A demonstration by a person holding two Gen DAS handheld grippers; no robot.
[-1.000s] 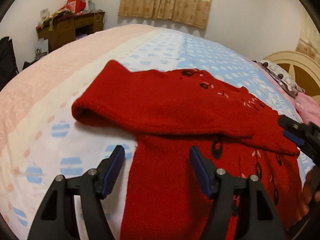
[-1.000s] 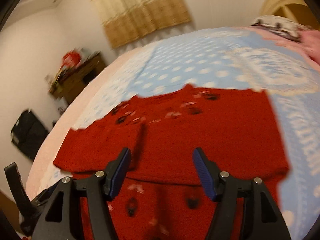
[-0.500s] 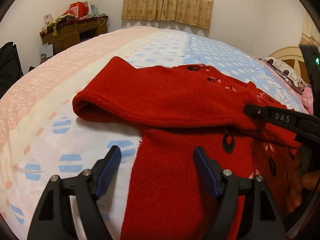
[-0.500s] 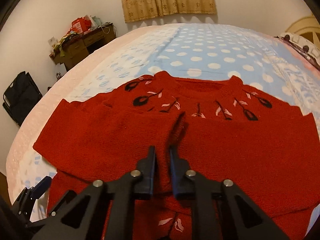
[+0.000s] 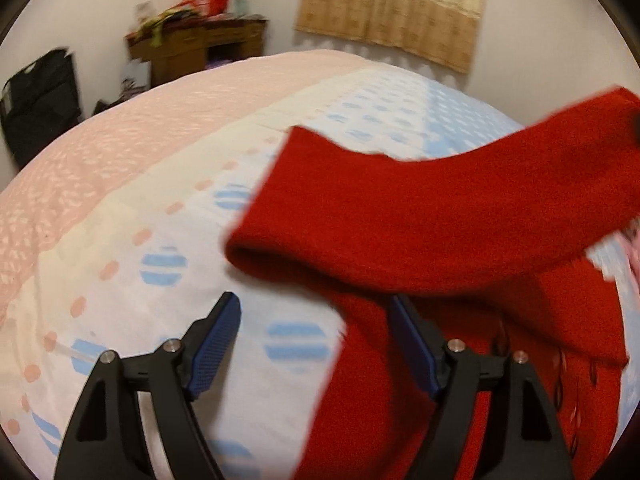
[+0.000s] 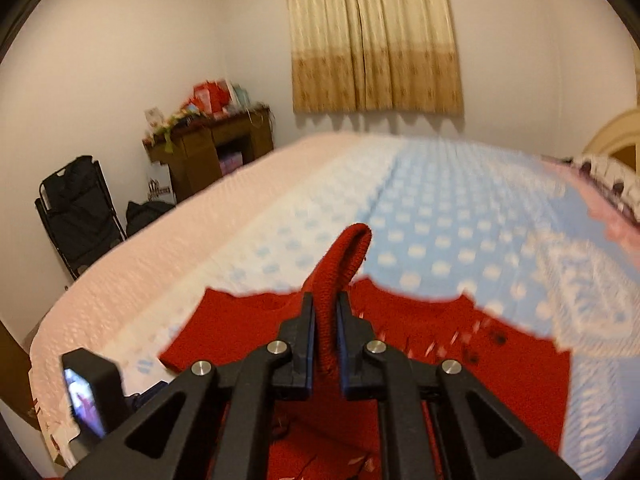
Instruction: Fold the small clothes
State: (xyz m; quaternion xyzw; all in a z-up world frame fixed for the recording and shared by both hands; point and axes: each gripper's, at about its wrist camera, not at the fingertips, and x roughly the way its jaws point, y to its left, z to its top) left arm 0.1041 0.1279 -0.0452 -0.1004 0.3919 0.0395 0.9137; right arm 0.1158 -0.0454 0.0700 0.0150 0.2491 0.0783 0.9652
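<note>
The right tongs (image 6: 324, 312) are clenched on a fold of the red sweater (image 6: 400, 364), lifted above the bed (image 6: 440, 220). The left tongs (image 5: 316, 344) stand released, a sleeve (image 5: 400, 220) just beyond them, a wooden desk (image 5: 192, 52) far behind.

A deep red knitted sweater (image 5: 420, 220), flecked with small dark and pale motifs near its neckline, lies on a pastel quilted bedspread (image 5: 132, 216) banded in pink, cream and light blue, with blue striped spots and rows of salmon dots on the cream band and white dots on the blue. Beyond the bedspread hang beige curtains (image 6: 372, 32) with a darker tan patterned border against a plain white wall (image 6: 132, 48). Beside them stands a dark brown wooden desk (image 6: 208, 152) topped with red and green clutter.
</note>
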